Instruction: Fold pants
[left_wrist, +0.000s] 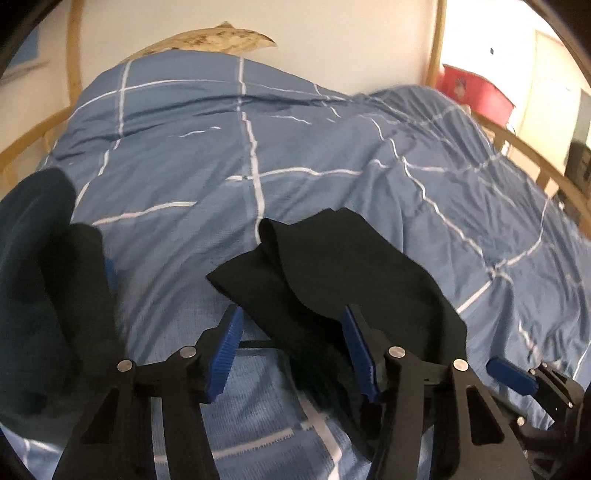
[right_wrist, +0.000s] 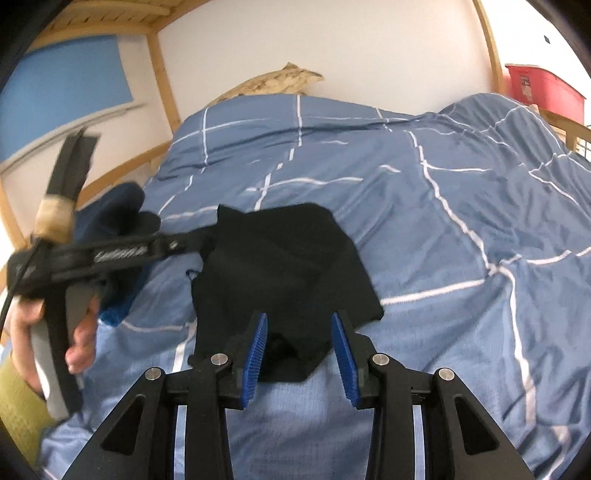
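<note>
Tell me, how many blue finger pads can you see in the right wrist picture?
2. One blue pad lines the left finger, the other lines the right finger, both over the black pants. The left gripper's pads may be hidden in this view.

- The left gripper (right_wrist: 207, 236), seen from the right wrist camera, carries white lettering along its black arm (too blurred by motion to read).
- The red bin (right_wrist: 543, 92) at the upper right bears a small label (print too small to make out).
- Nothing else carries writing, and no word, brand or number can be read in either view.
</note>
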